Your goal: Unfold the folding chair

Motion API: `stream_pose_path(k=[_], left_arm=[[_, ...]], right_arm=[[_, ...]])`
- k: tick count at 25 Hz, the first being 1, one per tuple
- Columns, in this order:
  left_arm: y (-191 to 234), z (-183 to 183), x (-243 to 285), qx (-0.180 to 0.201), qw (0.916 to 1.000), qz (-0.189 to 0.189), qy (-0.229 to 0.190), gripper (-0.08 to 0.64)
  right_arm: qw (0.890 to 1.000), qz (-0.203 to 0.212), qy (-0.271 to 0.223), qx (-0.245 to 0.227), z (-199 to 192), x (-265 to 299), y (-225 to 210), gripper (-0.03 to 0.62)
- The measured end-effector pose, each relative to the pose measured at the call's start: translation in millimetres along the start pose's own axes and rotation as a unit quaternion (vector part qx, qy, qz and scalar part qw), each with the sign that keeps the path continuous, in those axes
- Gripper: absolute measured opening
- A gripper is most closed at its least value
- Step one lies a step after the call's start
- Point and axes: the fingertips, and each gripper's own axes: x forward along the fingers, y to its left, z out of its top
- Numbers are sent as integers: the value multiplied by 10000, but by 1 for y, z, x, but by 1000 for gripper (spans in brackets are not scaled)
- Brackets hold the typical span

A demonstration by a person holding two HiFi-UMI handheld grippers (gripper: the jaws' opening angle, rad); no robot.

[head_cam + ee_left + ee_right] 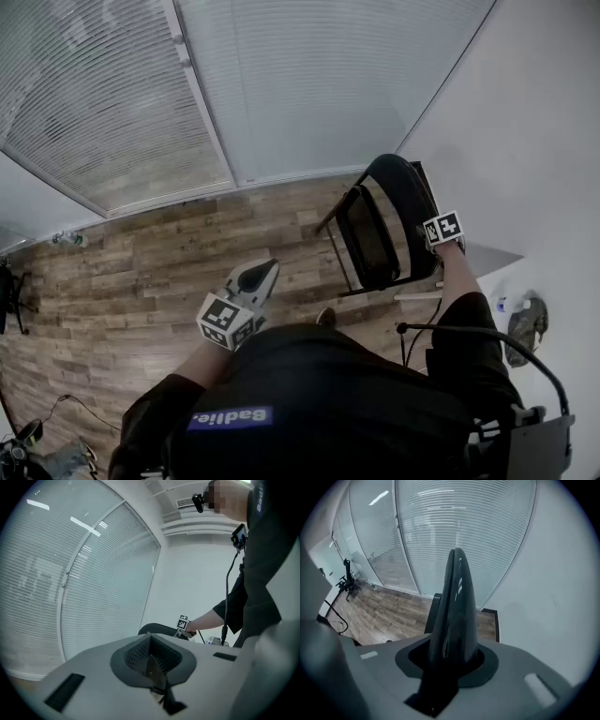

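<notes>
Head view: the folding chair [380, 225] stands on the wooden floor [187, 262] at the far right, close to the white wall [534, 141] and the glass wall with blinds [309, 84].
Right gripper view: the right tongs [447, 667] are clamped on the top edge of the chair's black backrest [455, 597], which rises edge-on from between the jaws (glossy, with ceiling lights reflected in it).
Left gripper view: the left tongs [152, 665] have their jaws together with nothing between them; the chair's backrest shows far beyond them, to the right.
Left tongs, place: near the person's body, left of the chair and well apart from it.
Person: a black sleeve [469, 347] reaches out to the chair.
</notes>
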Motion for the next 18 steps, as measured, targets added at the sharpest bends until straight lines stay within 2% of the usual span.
stream_pose_path(k=[18], left_arm=[[1, -5, 6, -105, 9999, 5, 137, 5]], right_arm=[[10000, -44, -21, -43, 5, 0, 0, 127]])
